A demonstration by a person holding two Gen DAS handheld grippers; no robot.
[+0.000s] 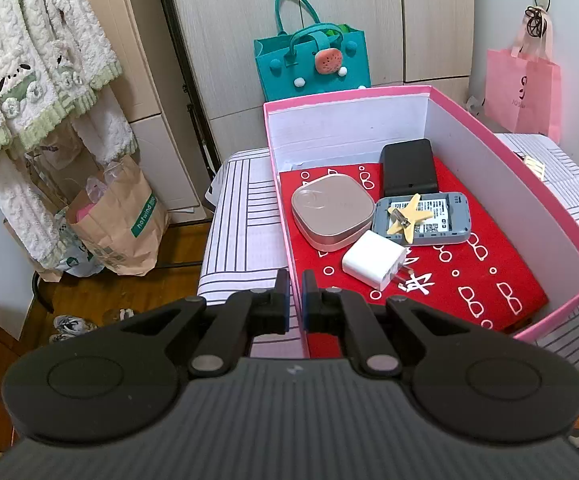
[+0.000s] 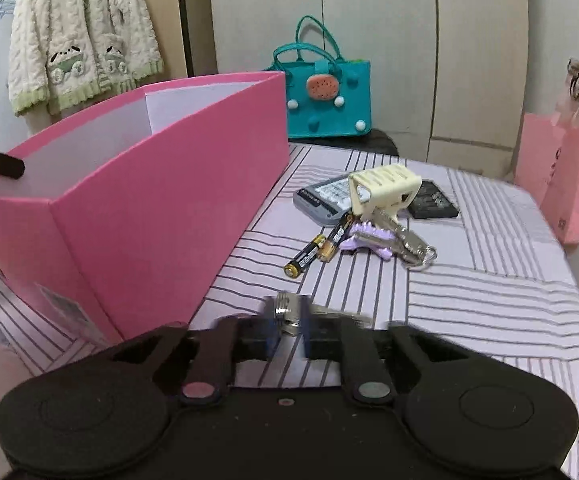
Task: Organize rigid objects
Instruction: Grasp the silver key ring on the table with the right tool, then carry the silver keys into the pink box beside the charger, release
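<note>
A pink box [image 1: 521, 184] with a red cloth floor holds a beige square case [image 1: 331, 210], a black block [image 1: 409, 168], a grey device [image 1: 423, 220] with a yellow star clip [image 1: 409, 216] on it, and a white charger plug [image 1: 373, 264]. My left gripper [image 1: 295, 292] is shut and empty over the box's near left wall. My right gripper [image 2: 287, 320] is shut on a small silver metal piece [image 2: 287, 312], low over the striped table beside the pink box [image 2: 149, 200]. Ahead lie two batteries [image 2: 315, 250], a cream clip [image 2: 383, 186], a purple clip [image 2: 369, 238], keys [image 2: 411, 242], a grey device [image 2: 325, 196] and a black battery pack [image 2: 433, 200].
A striped cloth [image 2: 489, 300] covers the table. A teal felt bag [image 2: 325, 96] stands behind it. A pink paper bag [image 2: 561, 184] hangs at the right. A cardigan [image 1: 29, 60] and a paper bag [image 1: 121, 224] are on the left by the floor.
</note>
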